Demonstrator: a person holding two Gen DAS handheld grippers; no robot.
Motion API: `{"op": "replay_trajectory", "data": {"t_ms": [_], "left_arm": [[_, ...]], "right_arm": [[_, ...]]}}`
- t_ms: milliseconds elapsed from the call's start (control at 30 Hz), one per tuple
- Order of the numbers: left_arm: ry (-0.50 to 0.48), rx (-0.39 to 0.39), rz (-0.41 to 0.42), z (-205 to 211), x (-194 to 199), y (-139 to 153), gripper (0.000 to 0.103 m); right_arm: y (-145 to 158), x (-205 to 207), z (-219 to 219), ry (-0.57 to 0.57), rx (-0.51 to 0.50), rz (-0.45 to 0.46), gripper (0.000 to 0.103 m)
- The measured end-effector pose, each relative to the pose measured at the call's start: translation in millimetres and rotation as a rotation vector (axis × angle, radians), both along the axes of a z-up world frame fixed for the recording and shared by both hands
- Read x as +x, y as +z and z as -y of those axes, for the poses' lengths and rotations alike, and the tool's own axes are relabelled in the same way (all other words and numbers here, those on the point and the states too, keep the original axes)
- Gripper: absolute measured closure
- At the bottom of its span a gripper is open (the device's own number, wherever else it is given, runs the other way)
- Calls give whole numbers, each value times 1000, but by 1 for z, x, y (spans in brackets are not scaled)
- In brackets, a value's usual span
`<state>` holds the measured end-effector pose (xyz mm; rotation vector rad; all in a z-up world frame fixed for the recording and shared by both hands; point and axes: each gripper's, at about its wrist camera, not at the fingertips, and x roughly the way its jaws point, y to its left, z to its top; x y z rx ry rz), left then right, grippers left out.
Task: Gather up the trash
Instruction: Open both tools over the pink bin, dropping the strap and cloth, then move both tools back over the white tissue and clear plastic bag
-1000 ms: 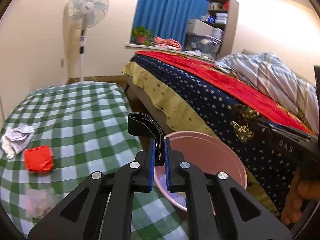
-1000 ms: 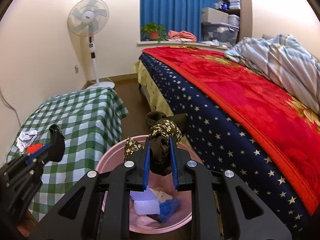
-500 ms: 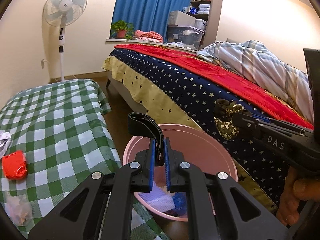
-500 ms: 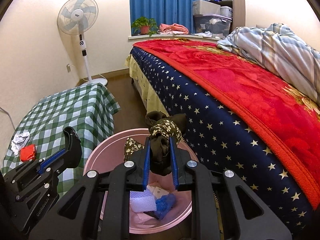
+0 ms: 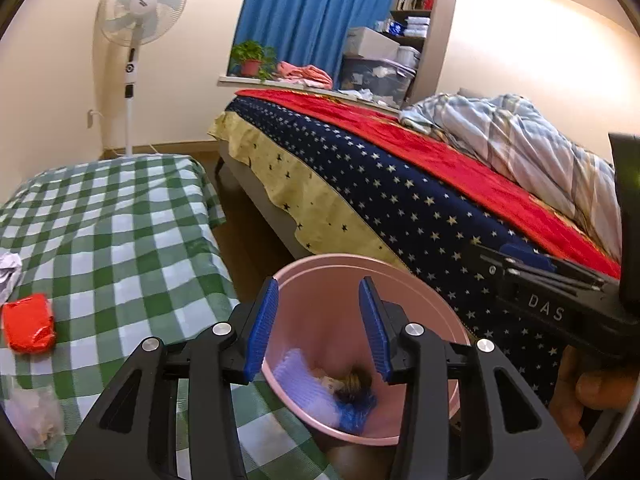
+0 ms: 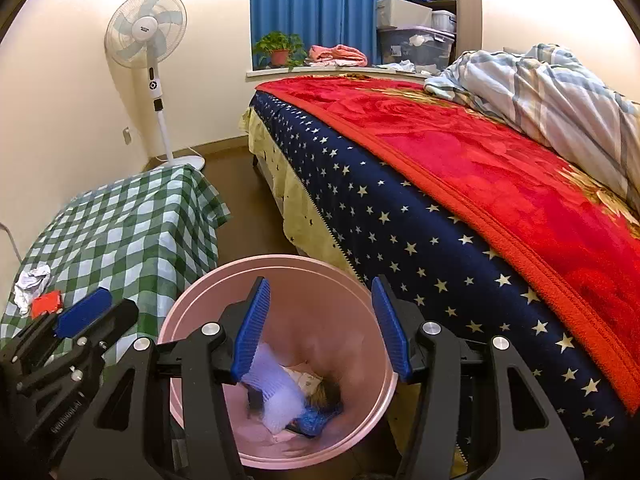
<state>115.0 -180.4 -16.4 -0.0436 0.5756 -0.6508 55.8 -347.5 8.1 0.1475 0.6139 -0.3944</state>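
Left wrist: bed beside bin

checked table: red packet, crumpled paper, clear bag; floor: pink bin.

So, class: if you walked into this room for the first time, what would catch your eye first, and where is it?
Probably the pink bin on the floor between the bed and the green checked table, with scraps already at its bottom. Both tools, the left tool and the right tool, hang open over it with nothing between their jaws, which have just been opening. On the table, a red wrapper and crumpled paper wait.
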Motion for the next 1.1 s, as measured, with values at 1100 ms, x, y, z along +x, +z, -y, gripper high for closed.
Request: {"op": "replay_trajectory", "data": {"t_ms": [1100], "left_arm": [[527, -27, 24, -170, 2, 16, 78]], "right_arm": [[-9, 43, -128, 337, 156, 109, 62]]}}
